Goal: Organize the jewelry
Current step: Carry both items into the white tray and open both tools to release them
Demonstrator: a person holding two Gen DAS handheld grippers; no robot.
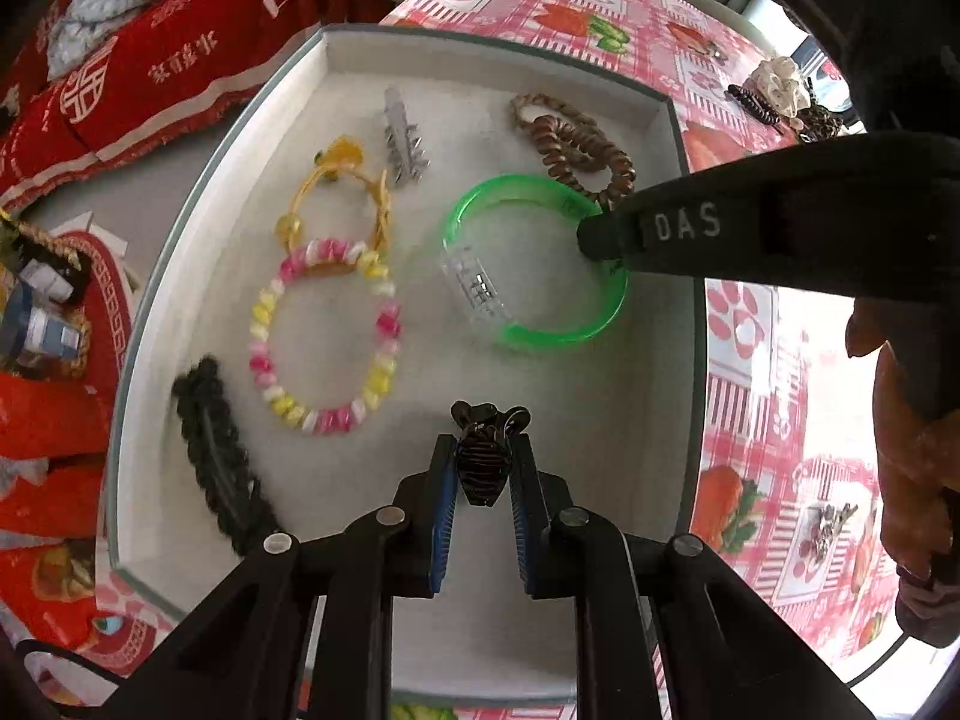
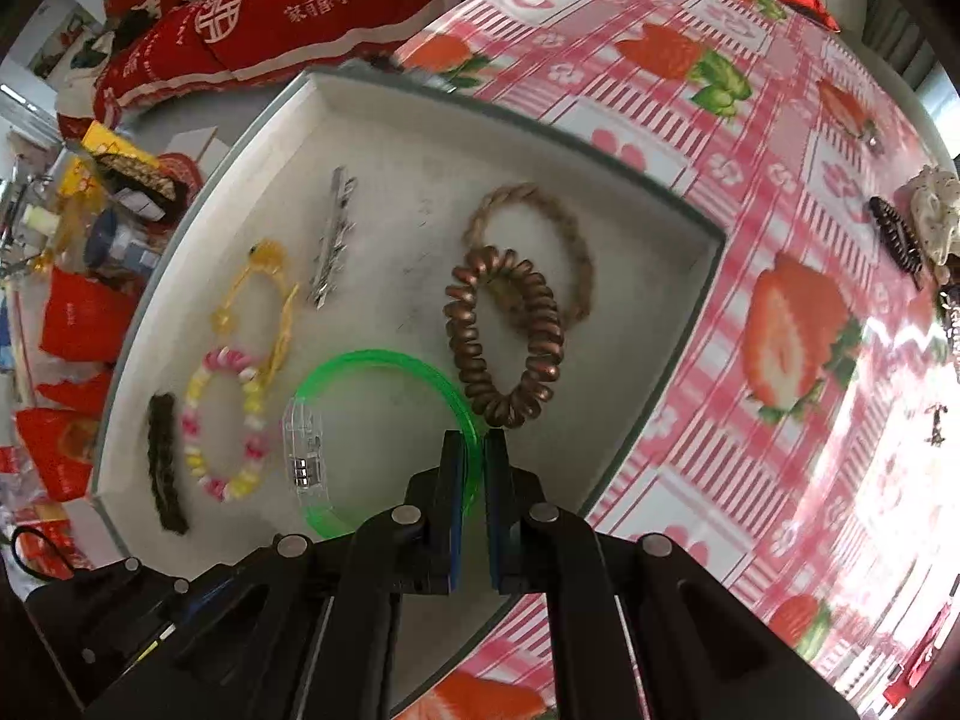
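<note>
Strawberry-print bench (image 2: 750, 192) carrying white tray (image 1: 198, 276). Left claw (image 1: 483, 468) clamps black hair clip (image 1: 483, 456); right claw (image 2: 474, 462) pinches green bangle (image 2: 384, 360) above tray. Early release could tangle bangle with coil tie (image 2: 510, 342).

Both of my wrist views are lit by daylight. Glare washes out the strawberry tablecloth (image 2: 780, 324) to the lower right of the white tray (image 2: 384, 138) in my right view, and again right of the tray (image 1: 336, 54) in my left view. The tray floor is evenly lit, with only soft shadows under its contents. Fisheye distortion bows the tray's straight rims into arcs, and black vignetting fills the picture corners. Motion blur smears the tray's left side in both views, notably the dark braided piece (image 1: 216, 450). The red fabric (image 1: 180, 72) beyond the tray stays legible.
</note>
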